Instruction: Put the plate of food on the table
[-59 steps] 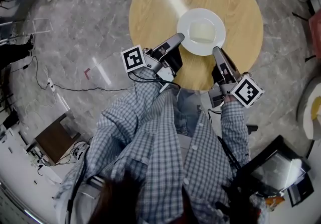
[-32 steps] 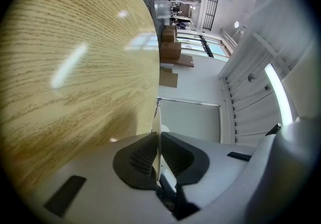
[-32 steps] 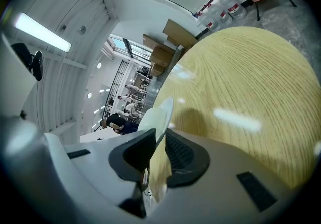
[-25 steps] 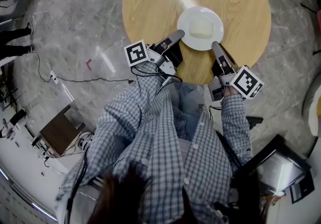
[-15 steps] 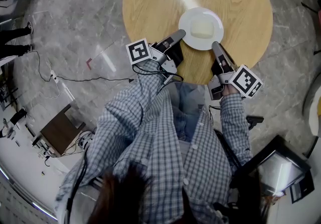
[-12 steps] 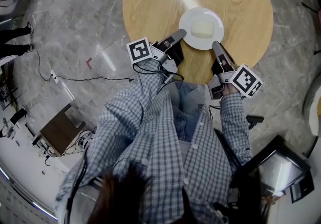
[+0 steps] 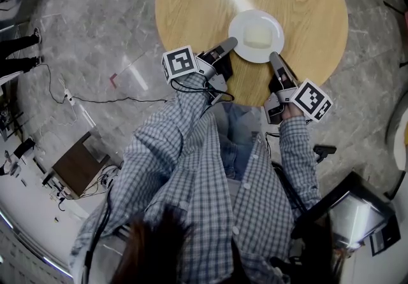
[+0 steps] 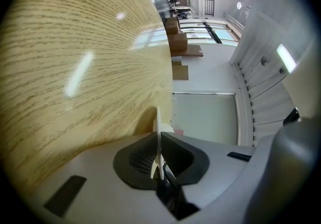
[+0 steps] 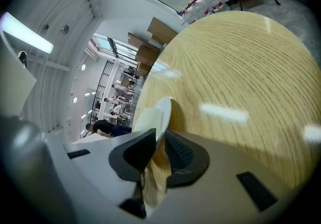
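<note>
The left gripper [image 7: 228, 43] is clamped on the near-left rim of the white plate [image 7: 275, 24]. In the left gripper view the plate [image 8: 158, 122] runs edge-on straight up between the two dark pads [image 8: 135, 160], which press on it from either side, so the left gripper [image 8: 158, 140] is pinching the rim with hardly any gap.

The right gripper [image 7: 274, 57] grips the near-right rim. In its own view the plate [image 9: 164, 110] slips in between the dark pads [image 9: 134, 152] of the right gripper [image 9: 156, 140], which close on it, and wood grain shows through the slot behind the pads.

The plate lies between the two grippers and just ahead of their tips, over the near part of the round wooden table [image 7: 191, 2]. A pale block of food [image 7: 256, 36] sits in its middle, beyond both sets of jaws. From the right gripper the food [image 9: 145, 120] is on the plate's left face. The tabletop [image 8: 75, 82] fills the space left of the left jaws and spreads right of the right jaws [image 9: 241, 82]. Whether the plate's underside touches the wood cannot be told.

Behind each gripper sits its marker cube, left [image 7: 180, 63] and right [image 7: 312, 99], at the ends of checked sleeves [image 7: 296, 149].
</note>
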A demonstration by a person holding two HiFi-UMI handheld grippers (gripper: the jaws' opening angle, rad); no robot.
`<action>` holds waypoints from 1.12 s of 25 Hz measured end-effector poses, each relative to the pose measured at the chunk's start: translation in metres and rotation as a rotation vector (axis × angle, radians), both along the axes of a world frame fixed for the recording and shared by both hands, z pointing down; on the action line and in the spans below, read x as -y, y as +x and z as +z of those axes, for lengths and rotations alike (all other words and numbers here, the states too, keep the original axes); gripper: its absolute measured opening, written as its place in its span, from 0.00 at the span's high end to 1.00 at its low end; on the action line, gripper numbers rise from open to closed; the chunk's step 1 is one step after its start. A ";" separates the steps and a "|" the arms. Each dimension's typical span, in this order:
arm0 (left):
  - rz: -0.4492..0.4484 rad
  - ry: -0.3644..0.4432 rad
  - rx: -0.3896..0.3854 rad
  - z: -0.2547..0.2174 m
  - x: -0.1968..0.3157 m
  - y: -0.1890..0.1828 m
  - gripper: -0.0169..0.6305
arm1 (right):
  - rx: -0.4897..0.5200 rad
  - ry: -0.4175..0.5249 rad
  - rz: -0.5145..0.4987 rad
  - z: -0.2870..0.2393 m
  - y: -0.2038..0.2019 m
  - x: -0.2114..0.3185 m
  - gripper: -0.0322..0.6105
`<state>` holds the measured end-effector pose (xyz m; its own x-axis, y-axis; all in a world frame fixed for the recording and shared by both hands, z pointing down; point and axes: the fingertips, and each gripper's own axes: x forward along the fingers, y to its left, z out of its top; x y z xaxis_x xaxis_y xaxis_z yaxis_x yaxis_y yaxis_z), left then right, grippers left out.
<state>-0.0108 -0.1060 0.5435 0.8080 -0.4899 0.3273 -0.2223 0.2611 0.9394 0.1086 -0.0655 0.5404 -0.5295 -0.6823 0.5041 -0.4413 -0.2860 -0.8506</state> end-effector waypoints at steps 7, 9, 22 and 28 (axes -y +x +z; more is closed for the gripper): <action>0.042 -0.010 0.033 0.003 -0.002 0.001 0.93 | -0.033 -0.029 -0.009 0.004 0.000 -0.002 0.85; 0.063 -0.011 0.053 0.006 -0.002 0.001 0.93 | -0.051 -0.031 -0.017 0.006 0.000 -0.001 0.85; 0.134 -0.035 0.186 0.015 -0.004 0.005 0.92 | -0.243 -0.010 -0.128 0.014 0.001 0.000 0.85; 0.184 -0.026 0.258 0.017 -0.005 0.007 0.93 | -0.329 -0.012 -0.172 0.019 0.002 -0.001 0.85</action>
<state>-0.0040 -0.1013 0.5608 0.7710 -0.3315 0.5437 -0.4982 0.2177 0.8393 0.1104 -0.0647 0.5597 -0.4444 -0.5906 0.6736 -0.7328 -0.1928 -0.6525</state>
